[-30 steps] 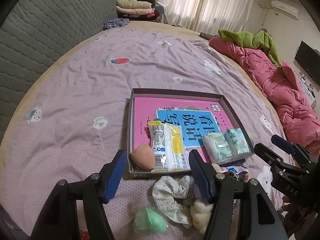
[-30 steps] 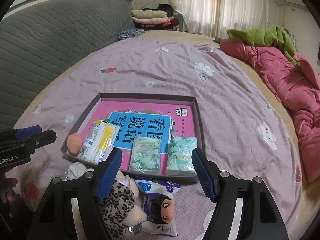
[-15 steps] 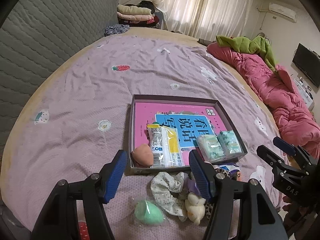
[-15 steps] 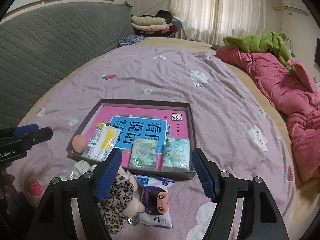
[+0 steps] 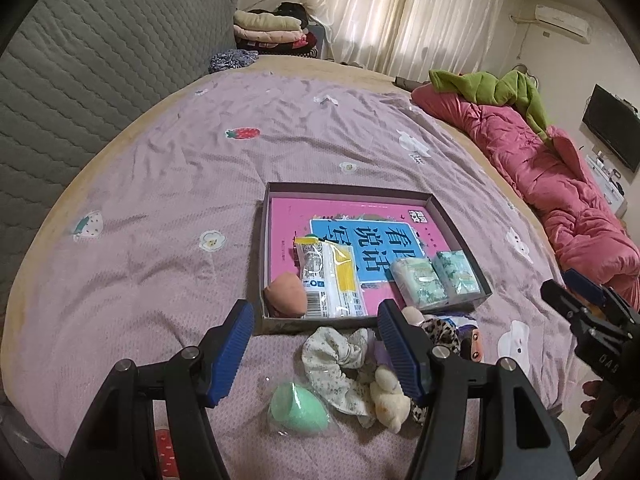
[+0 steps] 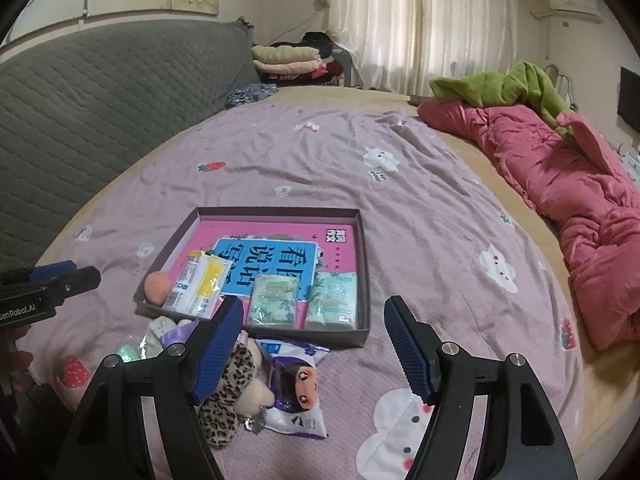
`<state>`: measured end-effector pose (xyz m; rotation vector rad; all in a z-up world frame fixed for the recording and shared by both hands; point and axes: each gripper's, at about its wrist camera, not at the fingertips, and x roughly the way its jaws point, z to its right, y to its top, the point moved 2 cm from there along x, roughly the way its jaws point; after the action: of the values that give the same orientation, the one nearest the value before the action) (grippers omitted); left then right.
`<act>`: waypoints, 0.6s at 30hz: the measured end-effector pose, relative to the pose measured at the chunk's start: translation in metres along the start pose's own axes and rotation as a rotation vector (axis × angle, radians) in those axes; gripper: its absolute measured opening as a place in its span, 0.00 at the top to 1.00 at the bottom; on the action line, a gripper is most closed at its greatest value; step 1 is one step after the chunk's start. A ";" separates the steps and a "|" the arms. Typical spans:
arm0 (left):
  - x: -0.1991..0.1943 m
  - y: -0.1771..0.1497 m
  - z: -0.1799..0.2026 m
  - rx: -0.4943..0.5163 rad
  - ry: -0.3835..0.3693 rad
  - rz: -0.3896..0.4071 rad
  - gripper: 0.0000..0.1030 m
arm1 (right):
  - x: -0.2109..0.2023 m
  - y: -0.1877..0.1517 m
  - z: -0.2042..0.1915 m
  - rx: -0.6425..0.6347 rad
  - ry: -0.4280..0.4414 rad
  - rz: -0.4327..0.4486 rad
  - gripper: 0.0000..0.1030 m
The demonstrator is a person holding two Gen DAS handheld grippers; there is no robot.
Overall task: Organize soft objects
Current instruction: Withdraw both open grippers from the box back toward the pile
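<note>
- Several soft items lie loose on the bedsheet (image 5: 160,208): green sponge (image 5: 298,406) and floral scrunchie (image 5: 336,360) between the left gripper's (image 5: 316,350) fingers, leopard plush (image 6: 228,392) by the right gripper's (image 6: 314,350) left finger.
- Both claws gape wide, holding nothing.
- Just ahead: box (image 5: 264,216) holding peach sponge (image 5: 286,294), tissue packs (image 6: 274,300).
- Doll packet (image 6: 294,388) sits between right fingers.

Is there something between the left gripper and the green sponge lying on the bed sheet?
Nothing visible blocks it. The left gripper is open above the bed sheet, and the green sponge lies bare between its fingers. The floral scrunchie lies just beside it on the right, apparently touching it.
</note>
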<state>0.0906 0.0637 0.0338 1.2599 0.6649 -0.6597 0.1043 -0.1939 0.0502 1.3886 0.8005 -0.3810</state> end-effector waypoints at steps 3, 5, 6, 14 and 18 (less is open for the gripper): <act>0.001 -0.003 -0.002 -0.005 0.001 -0.007 0.38 | -0.003 -0.003 0.004 0.011 0.001 0.003 0.28; 0.000 -0.005 -0.002 -0.003 0.003 -0.010 0.38 | -0.004 -0.005 0.006 0.014 -0.004 0.003 0.28; 0.000 -0.006 -0.002 -0.002 0.003 -0.010 0.38 | -0.005 -0.006 0.007 0.016 -0.003 0.004 0.28; 0.003 -0.017 -0.003 0.008 0.008 -0.032 0.38 | -0.007 -0.013 0.005 0.008 0.011 0.005 0.28; 0.004 -0.025 -0.004 0.018 0.011 -0.046 0.38 | -0.008 -0.019 0.002 0.000 0.020 0.003 0.28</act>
<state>0.0739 0.0630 0.0146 1.2688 0.7001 -0.6979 0.0868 -0.2012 0.0415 1.3958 0.8152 -0.3654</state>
